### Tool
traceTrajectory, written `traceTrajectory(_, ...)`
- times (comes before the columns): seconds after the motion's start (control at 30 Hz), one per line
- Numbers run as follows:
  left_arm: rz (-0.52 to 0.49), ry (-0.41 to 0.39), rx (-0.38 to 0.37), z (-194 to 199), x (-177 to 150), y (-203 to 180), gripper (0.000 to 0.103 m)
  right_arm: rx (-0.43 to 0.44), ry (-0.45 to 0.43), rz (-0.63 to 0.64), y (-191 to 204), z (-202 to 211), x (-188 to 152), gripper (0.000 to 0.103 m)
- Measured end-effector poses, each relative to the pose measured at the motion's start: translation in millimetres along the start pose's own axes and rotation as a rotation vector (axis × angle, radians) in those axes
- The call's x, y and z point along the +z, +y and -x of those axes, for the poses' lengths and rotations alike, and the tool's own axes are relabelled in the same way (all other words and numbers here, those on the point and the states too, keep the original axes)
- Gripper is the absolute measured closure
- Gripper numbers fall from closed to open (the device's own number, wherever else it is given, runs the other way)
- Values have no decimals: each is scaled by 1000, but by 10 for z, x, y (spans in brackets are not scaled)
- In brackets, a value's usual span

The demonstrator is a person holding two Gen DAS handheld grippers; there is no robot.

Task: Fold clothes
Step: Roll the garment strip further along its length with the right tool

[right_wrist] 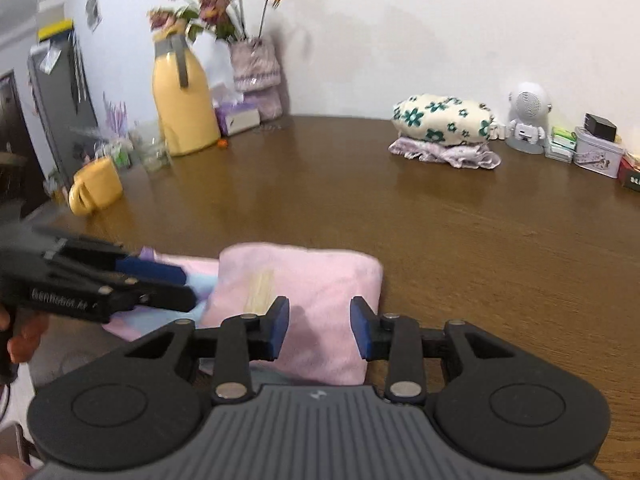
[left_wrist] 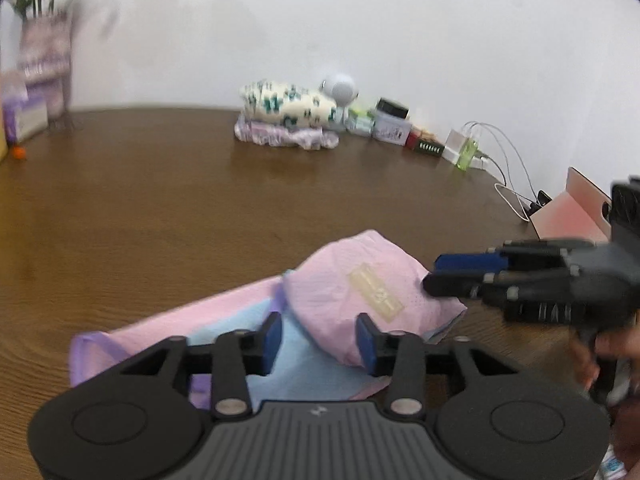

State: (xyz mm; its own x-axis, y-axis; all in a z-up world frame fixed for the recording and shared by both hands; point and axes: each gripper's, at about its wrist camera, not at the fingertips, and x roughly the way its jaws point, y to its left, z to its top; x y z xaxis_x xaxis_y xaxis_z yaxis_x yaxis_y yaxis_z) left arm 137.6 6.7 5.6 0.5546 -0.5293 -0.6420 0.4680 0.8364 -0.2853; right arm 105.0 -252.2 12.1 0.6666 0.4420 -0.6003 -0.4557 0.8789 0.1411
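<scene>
The pink garment (right_wrist: 304, 300) lies on the brown surface (right_wrist: 460, 240) just ahead of both pairs of fingers, partly folded: one thick doubled-over part with a pale label on top sits to the right, and a flatter stretch of pink and light blue cloth runs out to the left beneath it. The right gripper (right_wrist: 320, 330) hangs over the near edge of the thick fold with its fingers apart and nothing pinched between them. The left gripper (left_wrist: 320, 340) is likewise parted and empty, its fingers over the seam where the fold meets the flat blue part.

By the look of it, one fold has just been laid down and let go. The flat left stretch is not yet brought over, so at least one more fold seems left for this piece.

Well beyond the fingers, by the wall, a flowered bundle (right_wrist: 444, 120) rests on a lilac garment (right_wrist: 448, 156), both apparently done.
</scene>
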Motion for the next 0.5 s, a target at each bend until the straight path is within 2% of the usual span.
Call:
traceTrajectory(0.13, 115, 56, -37, -213, 22, 111, 57, 2, 6, 37, 70, -73, -84, 68)
traceTrajectory(0.2, 149, 69, -49, -286, 32, 150, 61, 1, 10, 53, 91, -94, -129, 68)
traceTrajectory(0.23, 160, 70, -62, -304, 39, 163, 65, 3, 12, 58, 94, -102, -145, 66)
traceTrajectory(0.27, 166, 68, -72, -308, 48, 173, 80, 5, 13, 62, 95, -108, -159, 65)
traceTrajectory(0.3, 165, 63, -78, -296, 60, 177, 91, 9, 12, 63, 94, -106, -165, 65)
traceTrajectory(0.37, 153, 47, -82, -262, 87, 171, 95, 22, 7, 64, 85, -94, -166, 62)
traceTrajectory(0.5, 81, 27, -36, -156, 144, 106, 95, 43, -16, 84, 94, -14, -145, 56)
